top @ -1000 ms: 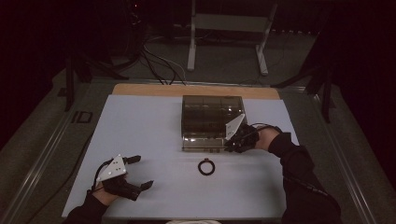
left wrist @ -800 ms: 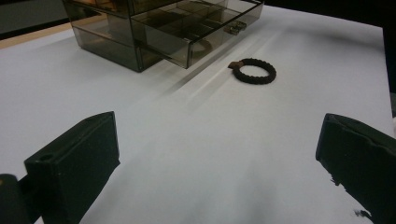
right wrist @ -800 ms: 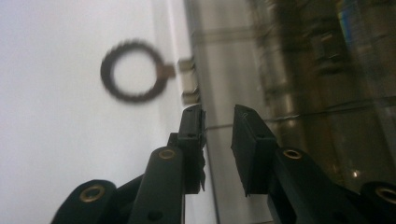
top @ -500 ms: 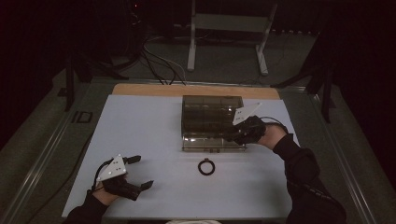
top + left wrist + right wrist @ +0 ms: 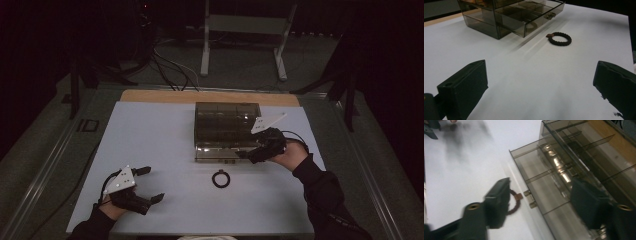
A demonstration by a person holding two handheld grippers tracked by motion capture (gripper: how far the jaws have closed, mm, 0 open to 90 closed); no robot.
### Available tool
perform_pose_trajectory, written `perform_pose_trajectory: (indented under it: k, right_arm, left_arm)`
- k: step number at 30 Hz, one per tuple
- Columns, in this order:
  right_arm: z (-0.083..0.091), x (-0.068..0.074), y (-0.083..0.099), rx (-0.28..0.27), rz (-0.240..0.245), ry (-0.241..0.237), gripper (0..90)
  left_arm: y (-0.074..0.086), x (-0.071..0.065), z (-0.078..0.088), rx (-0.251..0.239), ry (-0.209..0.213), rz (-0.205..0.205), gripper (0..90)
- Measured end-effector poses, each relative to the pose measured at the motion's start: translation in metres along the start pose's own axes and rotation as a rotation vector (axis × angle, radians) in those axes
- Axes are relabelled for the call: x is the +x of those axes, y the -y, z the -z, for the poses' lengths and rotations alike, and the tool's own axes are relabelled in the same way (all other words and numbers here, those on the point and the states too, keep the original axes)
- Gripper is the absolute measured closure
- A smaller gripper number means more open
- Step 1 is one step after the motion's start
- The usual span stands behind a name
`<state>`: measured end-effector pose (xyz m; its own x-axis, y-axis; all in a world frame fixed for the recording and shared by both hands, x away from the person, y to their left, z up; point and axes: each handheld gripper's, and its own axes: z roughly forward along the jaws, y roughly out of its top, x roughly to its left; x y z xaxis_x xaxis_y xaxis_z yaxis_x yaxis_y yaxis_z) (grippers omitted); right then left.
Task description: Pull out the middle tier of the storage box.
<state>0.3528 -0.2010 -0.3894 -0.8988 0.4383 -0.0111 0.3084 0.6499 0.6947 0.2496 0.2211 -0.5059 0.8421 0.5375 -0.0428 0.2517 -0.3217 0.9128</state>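
A smoked clear drawer box [image 5: 227,125] stands toward the far edge of the white counter [image 5: 150,130], right of its middle; its bottom drawer [image 5: 220,152] is pulled partly out toward the near edge, and the small handle [image 5: 530,198] on its front is free; the right tool [image 5: 248,155] hovers at the drawer's right front corner, its jaws apart after just opening, with nothing between them; in the right gripper view they straddle the drawer front. A black braided hair tie [image 5: 221,178] lies flat on the counter just in front of the drawer, touching neither tool; the left tool [image 5: 150,184] rests near the counter's near left corner, jaws wide apart and empty, well away from the hair tie.
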Motion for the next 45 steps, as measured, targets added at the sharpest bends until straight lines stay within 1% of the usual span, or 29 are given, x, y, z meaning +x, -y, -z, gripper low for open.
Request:
perform_pose_trajectory:
  k: [1,3,4,5,6,8,9,10,11,15,19,26,29,30,31,32,34,36,39,41,42,43,45]
  right_arm:
    - [0.000,0.003,0.000,0.002,-0.008,0.003,26.7]
    - [-0.001,0.005,0.000,0.003,-0.014,0.002,26.7]
    - [-0.002,0.009,0.001,-0.013,-0.027,-0.005,17.5]
    - [-0.002,0.012,0.001,-0.016,-0.034,-0.006,15.3]
    - [-0.003,0.014,0.001,-0.026,-0.037,0.006,15.1]
    - [-0.004,0.017,0.002,-0.034,-0.072,0.022,13.5]
    - [-0.005,0.018,0.002,-0.041,-0.081,0.027,11.8]
    - [-0.006,0.020,0.003,-0.044,-0.090,0.021,10.4]
    - [-0.008,0.021,0.004,-0.045,-0.092,0.028,10.0]
    - [-0.015,0.029,0.007,-0.027,-0.089,0.097,8.6]
    - [-0.021,0.037,0.009,-0.018,-0.099,0.139,8.6]
    - [-0.033,0.049,0.018,-0.018,-0.121,0.175,8.7]
    - [-0.038,0.054,0.023,-0.034,-0.129,0.196,8.7]
    - [-0.039,0.055,0.024,-0.042,-0.132,0.212,8.8]
    - [-0.040,0.056,0.026,-0.048,-0.143,0.214,8.8]
    - [-0.041,0.056,0.027,-0.049,-0.151,0.202,8.8]
    - [-0.043,0.059,0.030,-0.041,-0.149,0.202,9.1]
    - [-0.045,0.062,0.033,-0.041,-0.151,0.191,9.2]
    - [-0.047,0.065,0.035,-0.040,-0.153,0.192,9.2]
    - [-0.051,0.070,0.038,-0.051,-0.163,0.209,9.2]
    - [-0.052,0.071,0.039,-0.056,-0.166,0.210,9.2]
    - [-0.053,0.072,0.040,-0.055,-0.163,0.196,9.2]
    - [-0.056,0.075,0.042,-0.049,-0.172,0.193,9.2]
  left_arm:
    - [0.000,0.000,0.000,0.000,0.001,0.001,0.8]
    - [0.000,0.000,0.000,0.000,0.001,0.001,0.9]
    - [0.000,0.000,0.000,0.000,0.001,0.001,0.8]
    - [0.000,0.000,0.000,0.000,0.001,0.001,0.9]
    - [0.000,0.000,0.000,0.000,0.001,0.002,0.8]
    - [0.000,0.000,0.000,0.001,0.003,0.002,0.8]
    - [0.000,-0.001,0.000,-0.001,0.002,0.002,0.9]
    - [0.000,-0.001,0.000,-0.002,0.002,0.002,0.8]
    - [0.000,-0.001,0.000,-0.002,0.002,0.002,0.9]
    - [0.000,-0.001,0.000,-0.003,0.005,0.005,0.9]
    - [0.000,-0.001,0.000,-0.002,0.005,0.001,0.8]
    - [-0.001,-0.001,0.000,-0.003,0.005,-0.002,0.8]
    - [0.000,0.000,0.000,-0.001,0.007,0.000,0.8]
    - [0.000,0.000,0.000,-0.001,0.008,0.001,0.8]
    - [0.000,0.000,0.000,0.000,0.008,0.002,0.8]
    - [0.000,0.000,-0.001,-0.001,0.009,0.002,0.8]
    - [0.000,0.000,0.000,0.000,0.009,0.002,0.8]
    - [0.000,0.000,0.000,0.000,0.008,0.002,0.8]
    - [0.000,-0.001,0.000,-0.001,0.009,0.003,0.8]
    - [0.000,-0.001,0.000,0.000,0.009,0.002,0.8]
    - [0.000,-0.001,0.000,0.000,0.009,0.003,0.8]
    - [0.000,-0.001,0.000,0.001,0.009,0.003,0.8]
    - [0.000,-0.001,0.000,0.001,0.011,0.004,0.8]
